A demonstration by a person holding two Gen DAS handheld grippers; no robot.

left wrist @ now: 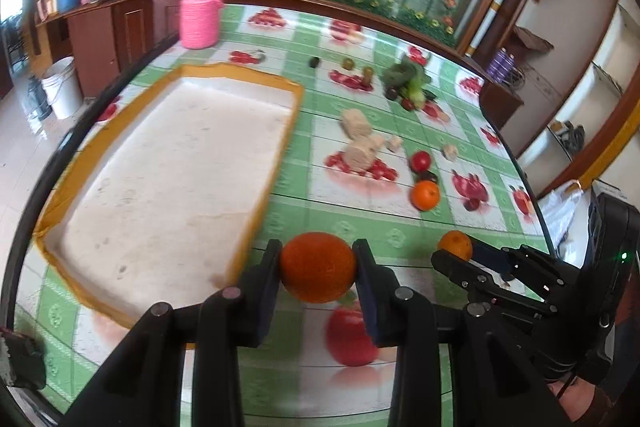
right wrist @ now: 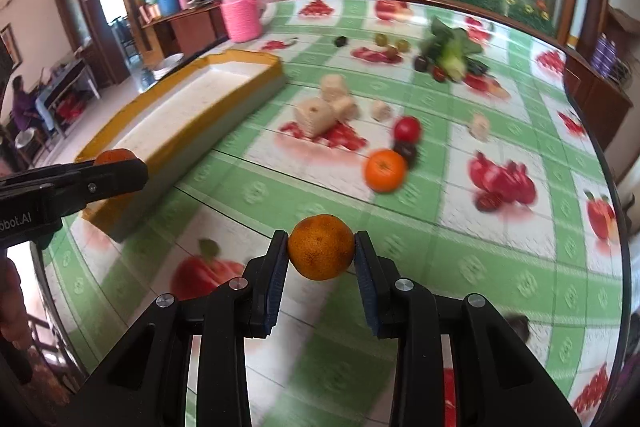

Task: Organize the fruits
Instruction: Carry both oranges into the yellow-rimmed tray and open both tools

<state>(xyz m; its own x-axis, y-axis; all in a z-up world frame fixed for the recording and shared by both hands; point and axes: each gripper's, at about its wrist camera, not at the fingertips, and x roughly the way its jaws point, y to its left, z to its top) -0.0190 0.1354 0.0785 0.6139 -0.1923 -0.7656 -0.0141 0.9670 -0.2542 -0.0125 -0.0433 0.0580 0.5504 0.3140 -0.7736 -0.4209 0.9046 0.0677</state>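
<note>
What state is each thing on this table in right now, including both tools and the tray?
Left tool: shut on an orange, lifted off the table.
Right tool: shut on a smaller orange, lifted too.
Tray: nothing in it yet.
Third orange: loose on the tablecloth.
Tomato: loose, behind that orange.
Pink jar: upright, lid on.

Green-checked tablecloth (left wrist: 360,223), yellow-rimmed white tray (left wrist: 276,167), pink jar (left wrist: 200,15).

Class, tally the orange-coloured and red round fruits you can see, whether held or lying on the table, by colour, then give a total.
Orange fruits: 3 (left claw's orange, right claw's orange, loose orange)
Red fruits: 1 (tomato)
Total: 4
</note>
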